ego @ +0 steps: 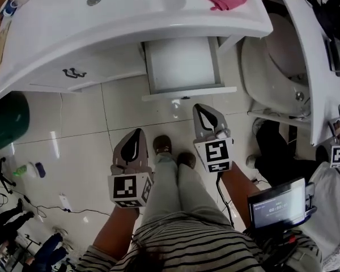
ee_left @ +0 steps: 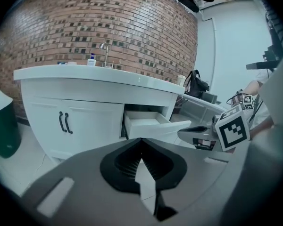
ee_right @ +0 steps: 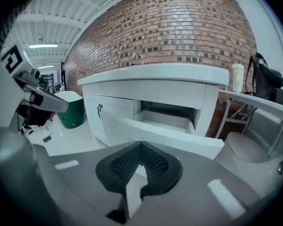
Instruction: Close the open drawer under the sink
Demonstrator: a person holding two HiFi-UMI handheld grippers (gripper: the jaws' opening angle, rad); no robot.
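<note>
Clearly the drawer (ego: 183, 67) stands pulled out under the sink (ego: 158, 17), its front near the right gripper (ego: 203, 107). That one and the left gripper (ego: 137, 134) have jaws pressed together, empty. Best push the front's middle squarely, straight in.

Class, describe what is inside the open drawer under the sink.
The drawer shows only its bare white floor and walls; no items are visible. Its rear part is covered by the counter above, so that cannot be checked.
</note>
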